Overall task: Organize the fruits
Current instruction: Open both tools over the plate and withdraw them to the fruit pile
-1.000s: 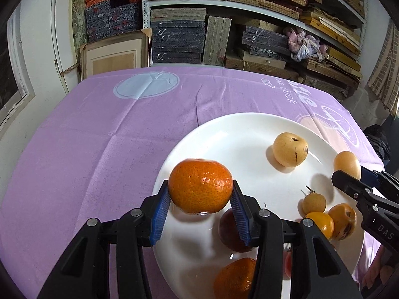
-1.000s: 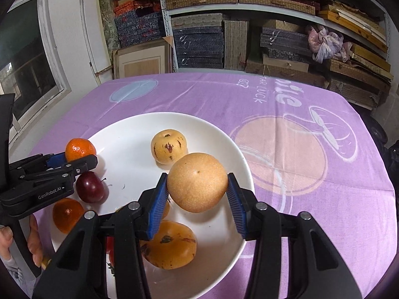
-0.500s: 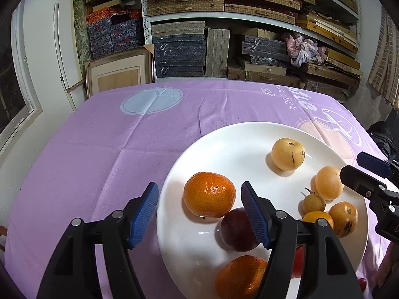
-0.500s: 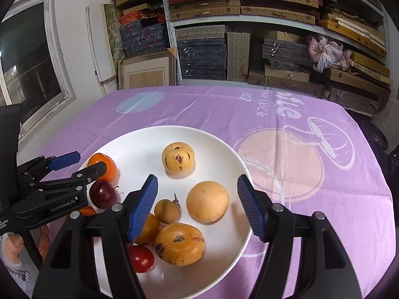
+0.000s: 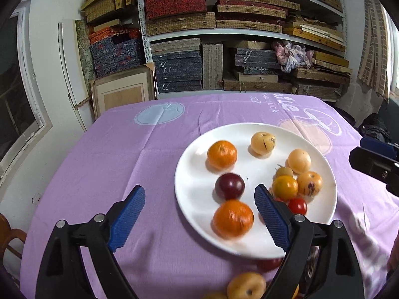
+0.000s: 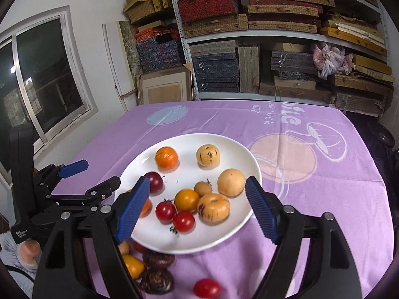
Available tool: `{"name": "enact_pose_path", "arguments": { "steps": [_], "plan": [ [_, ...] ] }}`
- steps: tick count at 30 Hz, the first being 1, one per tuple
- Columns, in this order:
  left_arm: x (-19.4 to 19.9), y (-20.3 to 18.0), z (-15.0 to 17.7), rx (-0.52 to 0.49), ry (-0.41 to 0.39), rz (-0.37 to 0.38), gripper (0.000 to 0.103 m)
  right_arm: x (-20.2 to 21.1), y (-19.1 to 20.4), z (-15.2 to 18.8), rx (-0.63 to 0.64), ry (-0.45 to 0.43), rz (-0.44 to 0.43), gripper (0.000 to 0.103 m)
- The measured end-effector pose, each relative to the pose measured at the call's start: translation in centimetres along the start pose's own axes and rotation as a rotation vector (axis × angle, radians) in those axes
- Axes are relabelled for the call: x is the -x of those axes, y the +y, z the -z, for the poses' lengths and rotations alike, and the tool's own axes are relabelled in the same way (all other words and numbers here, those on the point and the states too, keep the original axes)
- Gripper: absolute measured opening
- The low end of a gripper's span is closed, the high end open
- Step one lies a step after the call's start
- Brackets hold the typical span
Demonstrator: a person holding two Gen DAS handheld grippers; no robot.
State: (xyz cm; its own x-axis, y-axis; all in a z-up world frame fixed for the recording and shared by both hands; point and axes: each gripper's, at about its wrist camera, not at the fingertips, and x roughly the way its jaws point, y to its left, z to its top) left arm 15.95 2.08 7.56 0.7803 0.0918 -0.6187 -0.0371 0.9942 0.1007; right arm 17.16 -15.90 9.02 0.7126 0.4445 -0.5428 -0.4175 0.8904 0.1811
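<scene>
A white plate (image 5: 194, 174) (image 6: 189, 239) on the purple cloth holds several fruits. Among them are a mandarin (image 5: 222, 155) (image 6: 166, 157) at the far left and a pale round pear (image 5: 299, 161) (image 6: 231, 182) at the right. A dark plum (image 5: 229, 186), a second mandarin (image 5: 233, 218), a speckled yellow fruit (image 6: 207, 155) and cherry tomatoes (image 6: 165, 211) also lie there. My left gripper (image 5: 199, 188) (image 6: 99, 172) hangs back over the plate's near left rim, jaws opening, gripping nothing. My right gripper (image 6: 197, 180) (image 5: 359, 149) hovers above the near side, jaws opening, also holding nothing.
Loose fruits lie on the cloth in front of the plate: dark ones (image 6: 158, 261), a yellow one (image 6: 133, 265), a red tomato (image 6: 207, 287), a pale one (image 5: 245, 286). Shelves of boxes (image 5: 224, 49) stand behind the table. A hand (image 6: 28, 249) holds the left gripper.
Both grippers opened and let go: the mandarin and the pear now rest on the plate. Both grippers pulled back and up, so more of the table shows.
</scene>
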Motion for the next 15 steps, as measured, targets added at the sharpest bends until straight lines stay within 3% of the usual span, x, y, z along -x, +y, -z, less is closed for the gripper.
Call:
{"name": "enact_pose_path", "arguments": {
  "steps": [3, 7, 11, 15],
  "plan": [
    [1.6, -0.6, 2.8, -0.028, 0.029, 0.006, 0.090, 2.6, 1.1, 2.5, 0.038, 0.014, 0.010, 0.089],
    [3.1, -2.0, 6.2, -0.076, 0.057, 0.018, 0.090, 4.9, 2.3, 6.6, 0.090, 0.048, 0.031, 0.089],
    [3.6, -3.6, 8.4, -0.097, 0.072, 0.043, 0.091, 6.3, 2.0, 10.6, 0.057, 0.029, 0.024, 0.094],
    [3.8, -4.7, 9.8, -0.085, 0.046, 0.064, 0.091, 6.0, 1.6, 12.8, 0.056, 0.046, 0.029, 0.094]
  ]
}}
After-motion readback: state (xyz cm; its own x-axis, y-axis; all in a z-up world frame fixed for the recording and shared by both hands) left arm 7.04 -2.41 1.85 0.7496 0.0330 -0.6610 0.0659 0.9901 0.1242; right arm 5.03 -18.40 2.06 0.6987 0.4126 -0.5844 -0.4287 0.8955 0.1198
